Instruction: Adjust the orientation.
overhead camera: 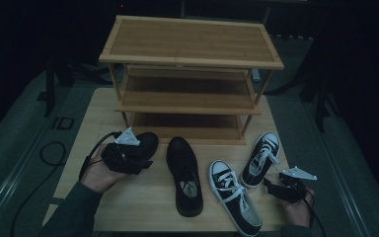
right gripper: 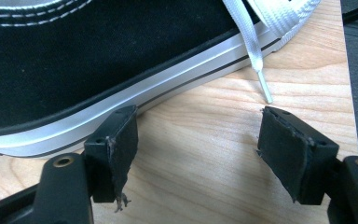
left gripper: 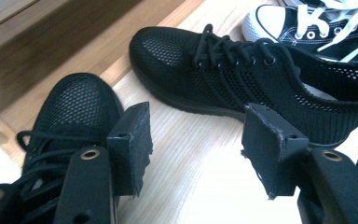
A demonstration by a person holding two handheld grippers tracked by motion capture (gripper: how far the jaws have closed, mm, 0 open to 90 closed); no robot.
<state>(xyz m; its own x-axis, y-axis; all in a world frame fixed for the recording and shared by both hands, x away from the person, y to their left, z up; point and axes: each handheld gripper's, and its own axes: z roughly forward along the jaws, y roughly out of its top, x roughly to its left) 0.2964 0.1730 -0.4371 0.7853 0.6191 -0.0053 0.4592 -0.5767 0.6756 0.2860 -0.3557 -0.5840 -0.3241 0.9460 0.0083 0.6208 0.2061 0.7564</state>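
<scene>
So this looks like shoes going onto the rack, and here's how I'd play the grab. Nearest on the table (overhead camera: 128, 207) is the right gripper (overhead camera: 271, 186), jaws spread wide with nothing between them, sitting just beside the white rubber sole of the right-hand black canvas sneaker (right gripper: 98, 60); one lace tip hangs down right ahead of the jaws. I'd leave that one parked for now.

The left gripper (overhead camera: 140, 159) is the busy one. Its jaws are also spread and empty, bare table between the pads, with a black mesh shoe (left gripper: 74, 112) right against the left jaw and its mate, the second black mesh shoe (overhead camera: 183, 173), lying a bit further over toward the middle. Judging by that, the shoe under the left hand is the one to pick.

My tip: slide the open jaws over the side wall near the collar, not the soft mesh toe, which will probably just squash and slip. Keep the laces out of the pinch.

Further back stands the three-tier bamboo shoe rack (overhead camera: 190, 44), all shelves bare, so the bottom shelf is the easy drop.
</scene>
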